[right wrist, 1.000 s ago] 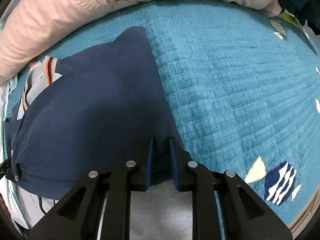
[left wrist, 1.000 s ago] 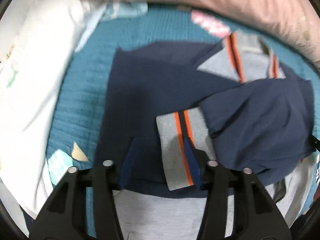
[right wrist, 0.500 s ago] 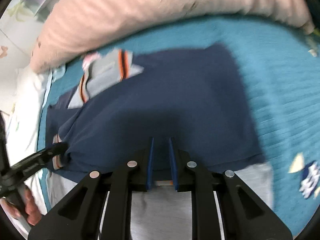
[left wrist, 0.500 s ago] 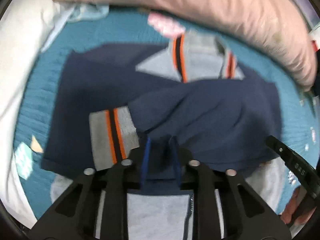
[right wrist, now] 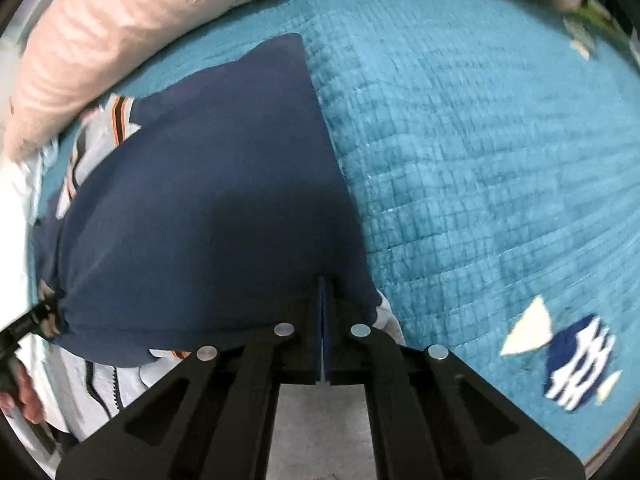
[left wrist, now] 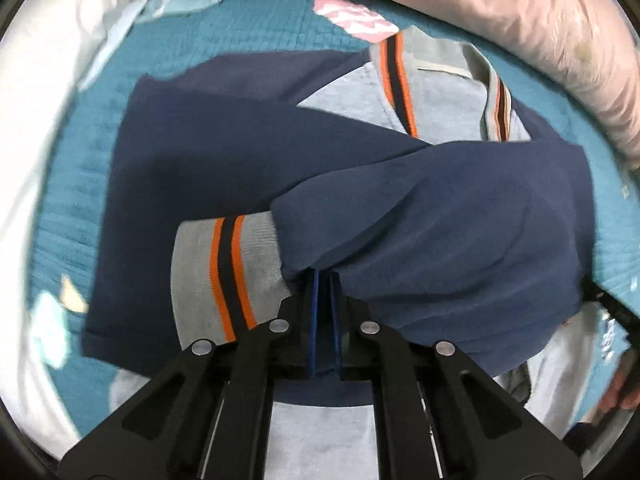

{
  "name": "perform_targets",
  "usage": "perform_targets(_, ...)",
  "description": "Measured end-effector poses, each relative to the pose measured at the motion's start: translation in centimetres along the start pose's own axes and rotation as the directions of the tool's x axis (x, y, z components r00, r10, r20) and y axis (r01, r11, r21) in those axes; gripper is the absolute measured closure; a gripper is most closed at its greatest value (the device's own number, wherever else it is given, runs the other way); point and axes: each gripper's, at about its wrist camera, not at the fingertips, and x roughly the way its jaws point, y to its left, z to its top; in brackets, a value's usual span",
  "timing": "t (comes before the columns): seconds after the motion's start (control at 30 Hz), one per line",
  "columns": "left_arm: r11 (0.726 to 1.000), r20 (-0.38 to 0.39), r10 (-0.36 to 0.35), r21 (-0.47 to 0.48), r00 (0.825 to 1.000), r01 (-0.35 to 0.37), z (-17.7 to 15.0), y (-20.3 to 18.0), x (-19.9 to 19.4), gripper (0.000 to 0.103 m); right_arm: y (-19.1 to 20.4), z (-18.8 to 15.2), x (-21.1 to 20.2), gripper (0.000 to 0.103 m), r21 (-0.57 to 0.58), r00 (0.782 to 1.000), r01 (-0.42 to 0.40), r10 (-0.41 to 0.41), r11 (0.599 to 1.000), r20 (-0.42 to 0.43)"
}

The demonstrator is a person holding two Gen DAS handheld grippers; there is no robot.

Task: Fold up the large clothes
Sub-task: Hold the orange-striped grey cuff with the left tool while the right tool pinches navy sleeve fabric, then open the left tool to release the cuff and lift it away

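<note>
Since a second ago both claws have gone from spread to pinched. Left wrist view: left claw (left wrist: 324,280) is clamped on the navy jacket (left wrist: 440,220) by its lower fold, right beside the grey striped cuff (left wrist: 226,276); the jacket lies on the teal bedspread (left wrist: 76,208). Right wrist view: right claw (right wrist: 323,284) just finished closing, clenched on the jacket's hem I think, it's a bit blurry. Pink pillow (right wrist: 120,44) behind.

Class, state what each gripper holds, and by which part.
Left gripper: navy sleeve of the navy and grey jacket, beside the striped cuff. Right gripper: the jacket's navy fold edge.
</note>
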Motion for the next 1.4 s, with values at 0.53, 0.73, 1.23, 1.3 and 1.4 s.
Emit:
perform_targets(0.53, 0.998, 0.018, 0.027, -0.061, 0.999, -0.026, 4.7, 0.5, 1.9, 0.096, 3.8, 12.7, 0.9, 0.101, 0.001, 0.984, -0.006, 0.006, 1.0, 0.179)
perform_targets(0.73, 0.999, 0.054, 0.041, -0.025, 0.998, -0.04, 4.9, 0.0, 2.5, 0.096, 2.3, 14.5, 4.8, 0.103, 0.052, 0.994, -0.033, 0.027, 0.998, 0.102)
perform_targets(1.23, 0.999, 0.154, 0.019, -0.053, 0.988, -0.011, 6.2, -0.4, -4.6, 0.033, 2.8, 11.6, -5.0, 0.035, -0.05, 0.981, -0.049, 0.058, 0.998, 0.183)
perform_targets(1.3, 0.997, 0.156, 0.039, -0.068, 0.987, -0.029, 6.4, 0.7, -4.8, 0.033, 3.3, 11.7, -4.9, 0.035, -0.057, 0.981, -0.052, 0.062, 0.997, 0.185)
perform_targets(1.4, 0.995, 0.148, 0.055, -0.093, 0.988, -0.041, 7.3, 2.5, -4.9, 0.032, 3.6, 11.4, -5.0, 0.034, -0.068, 0.98, -0.032, 0.045, 0.997, 0.192)
